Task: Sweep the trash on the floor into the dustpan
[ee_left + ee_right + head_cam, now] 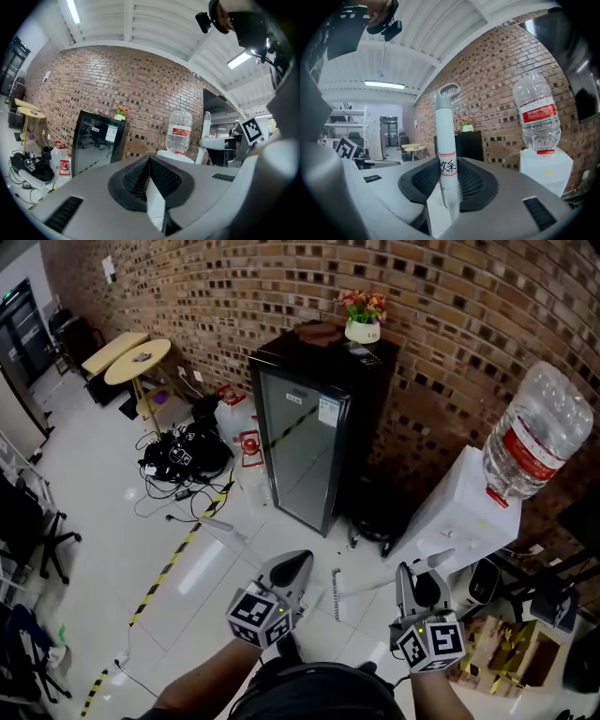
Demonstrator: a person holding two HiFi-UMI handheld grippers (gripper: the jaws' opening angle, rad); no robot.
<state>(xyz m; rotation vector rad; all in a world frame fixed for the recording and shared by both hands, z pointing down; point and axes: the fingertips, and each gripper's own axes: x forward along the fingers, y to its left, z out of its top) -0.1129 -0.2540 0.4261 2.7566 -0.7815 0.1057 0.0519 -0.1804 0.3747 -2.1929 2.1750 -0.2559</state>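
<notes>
Both grippers are facing the brick wall (234, 296): right gripper (449, 183) is pinching a white handle (445, 136), presumably to steer the sweeping tool; left gripper (149, 176) is idling, jaws pressed together, empty.

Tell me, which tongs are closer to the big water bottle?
Right. The right tongs, clamped on a looped handle, sit below-left of the water bottle; the left tongs, gripping a flat white handle, are farther left, before the fridge.
</notes>
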